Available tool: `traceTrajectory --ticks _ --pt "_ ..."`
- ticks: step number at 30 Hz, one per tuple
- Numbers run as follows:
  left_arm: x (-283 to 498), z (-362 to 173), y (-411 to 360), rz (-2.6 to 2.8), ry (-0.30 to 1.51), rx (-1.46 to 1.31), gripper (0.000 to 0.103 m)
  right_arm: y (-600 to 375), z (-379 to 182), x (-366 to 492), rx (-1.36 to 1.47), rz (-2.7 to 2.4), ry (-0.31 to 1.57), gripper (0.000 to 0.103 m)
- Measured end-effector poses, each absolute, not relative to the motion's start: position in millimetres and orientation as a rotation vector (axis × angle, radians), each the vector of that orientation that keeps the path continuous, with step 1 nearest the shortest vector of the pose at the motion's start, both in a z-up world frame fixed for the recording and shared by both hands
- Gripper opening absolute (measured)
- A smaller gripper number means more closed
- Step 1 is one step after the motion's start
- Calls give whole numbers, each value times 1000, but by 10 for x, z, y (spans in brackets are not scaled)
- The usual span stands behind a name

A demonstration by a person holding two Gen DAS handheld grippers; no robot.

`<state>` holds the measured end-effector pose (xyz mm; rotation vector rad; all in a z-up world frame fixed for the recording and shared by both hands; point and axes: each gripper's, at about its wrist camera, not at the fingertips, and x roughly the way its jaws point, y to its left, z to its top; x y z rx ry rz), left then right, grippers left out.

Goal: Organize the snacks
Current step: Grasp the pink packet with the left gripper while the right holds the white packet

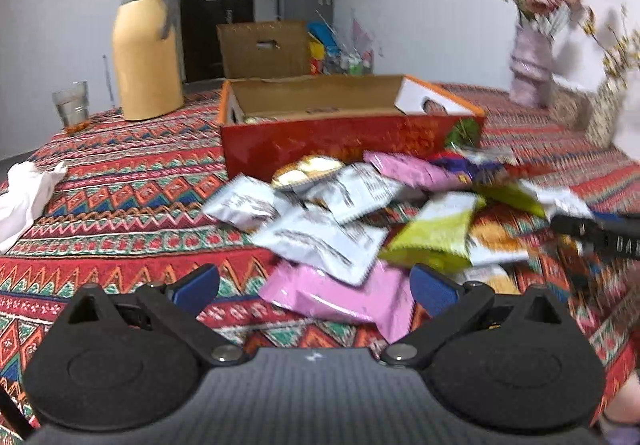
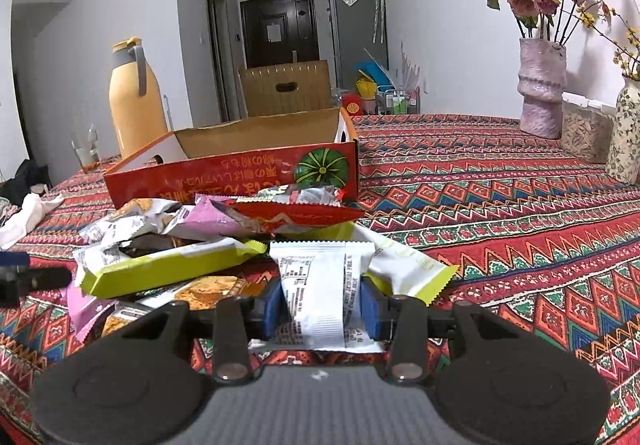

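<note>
A heap of snack packets [image 1: 360,213] lies on the patterned tablecloth in front of an open red cardboard box [image 1: 344,137]. My left gripper [image 1: 316,291] is open, its blue pads either side of a pink packet [image 1: 340,295] without pressing it. In the right wrist view my right gripper [image 2: 320,309] is shut on a white snack packet [image 2: 316,289], blue pads squeezing its sides, just above the cloth. Behind it lie a yellow-green packet [image 2: 160,269], a pink packet [image 2: 204,219] and a red packet [image 2: 296,215], then the red box [image 2: 224,177].
A yellow thermos jug [image 1: 144,53] and a glass [image 1: 72,103] stand at the back left, white tissue [image 1: 24,197] at the left edge. Vases with flowers [image 2: 542,85] and a patterned jar [image 2: 628,133] stand at the right. The other gripper's dark tip [image 1: 600,235] shows at right.
</note>
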<state>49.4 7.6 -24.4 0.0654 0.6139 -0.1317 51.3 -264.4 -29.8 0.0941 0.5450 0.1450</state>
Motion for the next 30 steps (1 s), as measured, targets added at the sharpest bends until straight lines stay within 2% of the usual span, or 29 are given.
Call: traceTrajectory --ticks 11,19,22,27,30 --pt "832 -365 -160 -187 703 120 103 -2745 -324 412 116 148 537 40" --pt "968 -463 -70 -169 748 56 102 -2777 -336 392 129 144 535 40" --pt "974 -467 -50 -165 754 48 94 -2766 -336 391 128 149 537 40" --pt "911 -440 -44 -149 733 42 72 -2738 -336 361 122 156 535 40" --pt "837 -430 -29 -147 725 33 68 -2744 -323 336 118 154 531 40"
